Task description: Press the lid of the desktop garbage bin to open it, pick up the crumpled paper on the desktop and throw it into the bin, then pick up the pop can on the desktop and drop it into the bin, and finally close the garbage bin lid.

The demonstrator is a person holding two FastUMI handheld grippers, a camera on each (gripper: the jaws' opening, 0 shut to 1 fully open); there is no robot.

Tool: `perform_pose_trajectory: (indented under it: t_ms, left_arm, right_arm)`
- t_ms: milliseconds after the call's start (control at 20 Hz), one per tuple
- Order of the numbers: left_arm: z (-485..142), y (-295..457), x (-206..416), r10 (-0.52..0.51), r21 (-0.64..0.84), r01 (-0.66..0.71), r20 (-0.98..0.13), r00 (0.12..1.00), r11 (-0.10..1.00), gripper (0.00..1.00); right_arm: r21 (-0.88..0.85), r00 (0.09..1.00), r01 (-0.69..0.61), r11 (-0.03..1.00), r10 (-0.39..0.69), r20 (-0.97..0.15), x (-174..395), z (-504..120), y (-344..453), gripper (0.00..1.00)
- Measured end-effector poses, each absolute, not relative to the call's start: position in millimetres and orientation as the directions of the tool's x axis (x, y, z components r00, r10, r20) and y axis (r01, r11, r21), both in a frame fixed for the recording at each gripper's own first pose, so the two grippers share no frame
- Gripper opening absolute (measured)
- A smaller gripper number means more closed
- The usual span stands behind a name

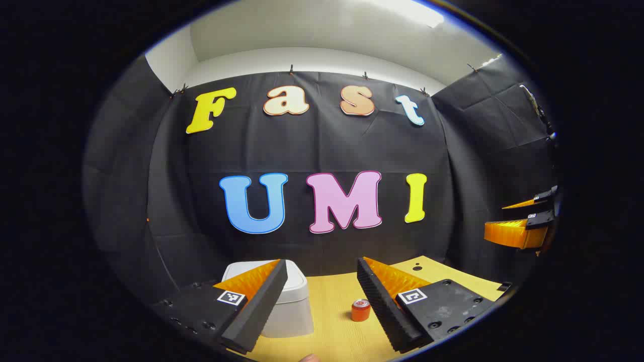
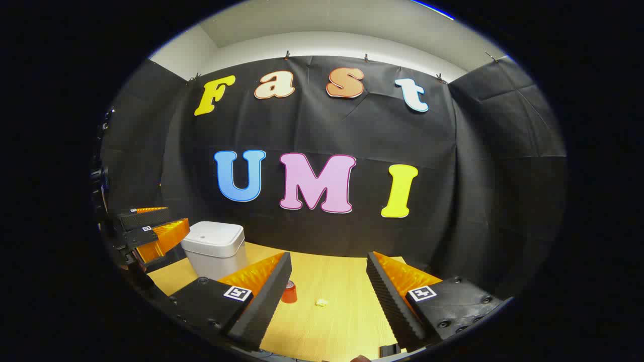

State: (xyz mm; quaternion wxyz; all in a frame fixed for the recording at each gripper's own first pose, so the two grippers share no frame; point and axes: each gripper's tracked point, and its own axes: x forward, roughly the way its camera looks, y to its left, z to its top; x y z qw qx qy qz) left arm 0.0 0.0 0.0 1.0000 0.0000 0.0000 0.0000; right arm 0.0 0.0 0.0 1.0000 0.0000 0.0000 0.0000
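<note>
Though left tool point(image 1: 322, 274) hides part, bin point(image 1: 294, 301) lid prob. closed.

On the pale wooden tabletop point(image 2: 347, 281), the white lidded plastic bin point(image 2: 215, 249) stands far left; the small red pop can point(image 2: 289, 293) sits nearer, the tiny crumpled paper scrap point(image 2: 321, 302) just right of it.
</note>
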Motion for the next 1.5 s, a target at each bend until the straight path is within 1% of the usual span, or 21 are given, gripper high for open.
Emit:
perform_pose_trajectory:
  t_ms: [300,500,1050,1200,1300,1350,1400,1450,1500]
  left_arm:
    - [-1,6,-2,0.011,0.001,-0.011,-0.001,1.000,1.000,0.94]
    - [-6,9,-2,0.014,-0.001,-0.014,-0.015,1.000,1.000,0.89]
    - [2,16,0,0.023,-0.001,-0.023,0.008,1.000,1.000,0.89]
    - [-5,12,0,-0.010,-0.005,0.010,-0.020,1.000,1.000,0.84]
    - [-10,12,4,-0.035,-0.021,0.034,-0.045,0.998,0.999,0.64]
    - [-12,13,3,-0.036,-0.030,0.034,-0.057,0.998,0.999,0.60]
    - [-14,14,6,-0.042,-0.038,0.040,-0.067,0.997,0.998,0.51]
    - [-14,15,7,-0.053,-0.043,0.050,-0.073,0.996,0.998,0.45]
    - [-15,15,10,-0.070,-0.053,0.066,-0.077,0.995,0.996,0.32]
  right_arm:
    - [-0.006,1.000,-0.006,1.000,0.006,-0.008,0,-2,0,0.96]
    - [-0.010,1.000,-0.012,1.000,0.012,-0.011,0,-3,1,0.96]
    - [-0.025,1.000,-0.017,1.000,0.017,-0.004,1,-1,1,0.96]
    - [-0.028,1.000,-0.021,0.999,0.021,-0.005,1,-1,2,0.96]
    - [-0.029,1.000,-0.024,0.999,0.024,-0.004,2,-1,3,0.96]
    - [-0.032,1.000,-0.025,0.999,0.025,-0.004,2,0,3,0.96]
    - [-0.034,1.000,-0.026,0.999,0.026,-0.005,2,0,3,0.96]
    - [-0.036,1.000,-0.028,0.999,0.028,-0.005,2,0,3,0.96]
    - [-0.038,1.000,-0.029,0.999,0.029,-0.005,2,0,4,0.96]
